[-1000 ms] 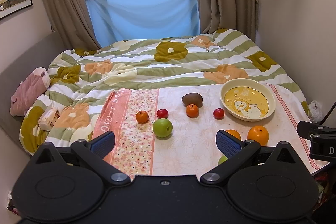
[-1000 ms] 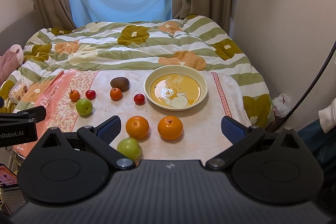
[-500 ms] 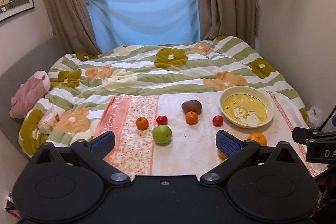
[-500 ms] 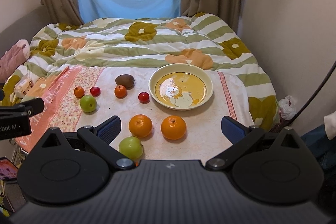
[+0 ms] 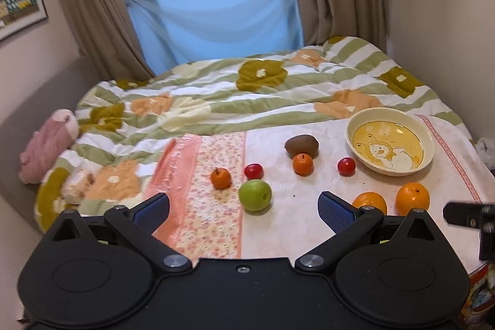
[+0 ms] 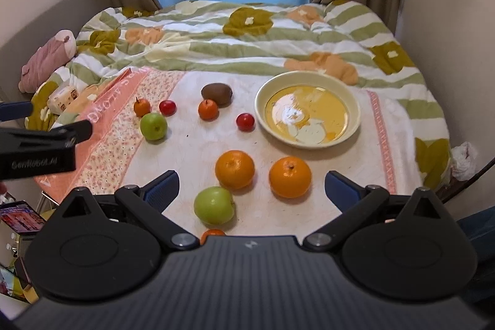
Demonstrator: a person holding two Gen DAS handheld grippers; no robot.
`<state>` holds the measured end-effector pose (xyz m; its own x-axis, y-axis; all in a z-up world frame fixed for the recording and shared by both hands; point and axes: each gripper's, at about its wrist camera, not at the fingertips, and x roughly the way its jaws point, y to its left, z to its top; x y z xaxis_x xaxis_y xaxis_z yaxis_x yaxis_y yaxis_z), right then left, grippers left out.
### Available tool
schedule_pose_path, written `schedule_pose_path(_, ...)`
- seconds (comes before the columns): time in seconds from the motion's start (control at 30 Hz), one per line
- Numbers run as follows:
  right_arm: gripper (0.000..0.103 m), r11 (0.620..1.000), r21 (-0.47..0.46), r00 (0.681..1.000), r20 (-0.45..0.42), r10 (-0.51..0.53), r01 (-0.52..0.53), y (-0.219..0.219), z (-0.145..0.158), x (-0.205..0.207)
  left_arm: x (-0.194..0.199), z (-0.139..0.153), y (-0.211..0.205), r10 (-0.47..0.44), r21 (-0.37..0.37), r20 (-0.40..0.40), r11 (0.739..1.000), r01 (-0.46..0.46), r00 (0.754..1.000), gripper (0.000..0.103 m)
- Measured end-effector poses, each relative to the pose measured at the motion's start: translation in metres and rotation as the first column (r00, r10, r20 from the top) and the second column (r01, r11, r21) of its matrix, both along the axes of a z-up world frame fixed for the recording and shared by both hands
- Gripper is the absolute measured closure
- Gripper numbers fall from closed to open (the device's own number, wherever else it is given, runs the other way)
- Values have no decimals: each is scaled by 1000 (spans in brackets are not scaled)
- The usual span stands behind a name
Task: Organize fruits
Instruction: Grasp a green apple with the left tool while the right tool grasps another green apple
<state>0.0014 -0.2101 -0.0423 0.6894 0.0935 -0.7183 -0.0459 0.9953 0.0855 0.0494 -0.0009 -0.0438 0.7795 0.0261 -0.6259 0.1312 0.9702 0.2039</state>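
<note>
Meanwhile, glossy oranges (image 6: 235, 169), green apples (image 6: 214, 205) lie loose; both claws, left (image 5: 243, 206) and right (image 6: 251, 188), gape empty.

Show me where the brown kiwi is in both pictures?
Left wrist view: the kiwi sits right of centre, just behind a small orange fruit.
Right wrist view: the kiwi sits left of centre, in the upper half, behind that same fruit.
Shared landmark: the yellow bowl, to the kiwi's right in both.
</note>
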Motion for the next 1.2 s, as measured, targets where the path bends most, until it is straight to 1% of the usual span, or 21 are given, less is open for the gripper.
schedule_pose_path(0.1, 0, 1000, 5, 1000, -19, 0, 0, 9, -14, 11, 22, -14, 8, -46, 4, -6, 999, 47, 999, 0)
schedule_pose_path(0.2, 0, 1000, 16, 999, -49, -25, 26, 17, -31, 22, 47, -32, 14, -90, 14, -40, 996, 90, 995, 1)
schedule_pose_path(0.27, 0, 999, 27, 997, -69, -41, 43, 21, -43, 32, 63, -45, 18, -117, 13, -72, 993, 118, 991, 3)
schedule_pose_path(0.37, 0, 997, 30, 992, -101, -69, 72, 28, -61, 44, 87, -64, 23, -175, -1, -124, 984, 176, 977, 12)
schedule_pose_path(0.43, 0, 995, 33, 988, -126, -89, 94, 33, -72, 51, 101, -76, 26, -206, -11, -159, 978, 207, 965, 14)
schedule_pose_path(0.57, 0, 990, 32, 977, -170, -130, 138, 42, -92, 61, 124, -96, 30, -253, -15, -204, 967, 255, 946, 19)
schedule_pose_path(0.73, 0, 987, 14, 966, -209, -155, 162, 56, -112, 67, 149, -118, 35, -292, -20, -253, 955, 297, 922, 24)
schedule_pose_path(0.8, 0, 985, 11, 960, -224, -166, 172, 60, -118, 70, 156, -124, 37, -304, -23, -265, 951, 309, 915, 26)
schedule_pose_path(0.83, 2, 984, 8, 958, -228, -172, 178, 62, -121, 71, 159, -127, 37, -309, -27, -271, 949, 313, 912, 27)
schedule_pose_path(0.87, 2, 983, 3, 957, -229, -177, 183, 64, -123, 72, 162, -129, 38, -314, -33, -277, 948, 318, 908, 29)
schedule_pose_path(0.9, 3, 983, -3, 956, -231, -181, 185, 66, -125, 72, 165, -131, 38, -322, -41, -281, 945, 324, 904, 34)
schedule_pose_path(1.0, 5, 982, -12, 952, -240, -188, 191, 70, -131, 75, 171, -134, 39, -349, -77, -289, 936, 342, 891, 38)
schedule_pose_path(1.07, 8, 981, -14, 949, -248, -193, 196, 71, -134, 76, 173, -135, 37, -367, -94, -294, 930, 355, 883, 42)
schedule_pose_path(1.1, 9, 980, -15, 948, -250, -195, 197, 72, -135, 78, 174, -136, 36, -377, -101, -297, 926, 363, 877, 46)
schedule_pose_path(1.13, 11, 980, -17, 948, -253, -194, 196, 72, -136, 79, 174, -137, 35, -386, -108, -301, 923, 370, 872, 47)
schedule_pose_path(1.2, 16, 981, -24, 947, -255, -194, 194, 72, -138, 80, 174, -138, 33, -391, -105, -298, 920, 378, 870, 48)
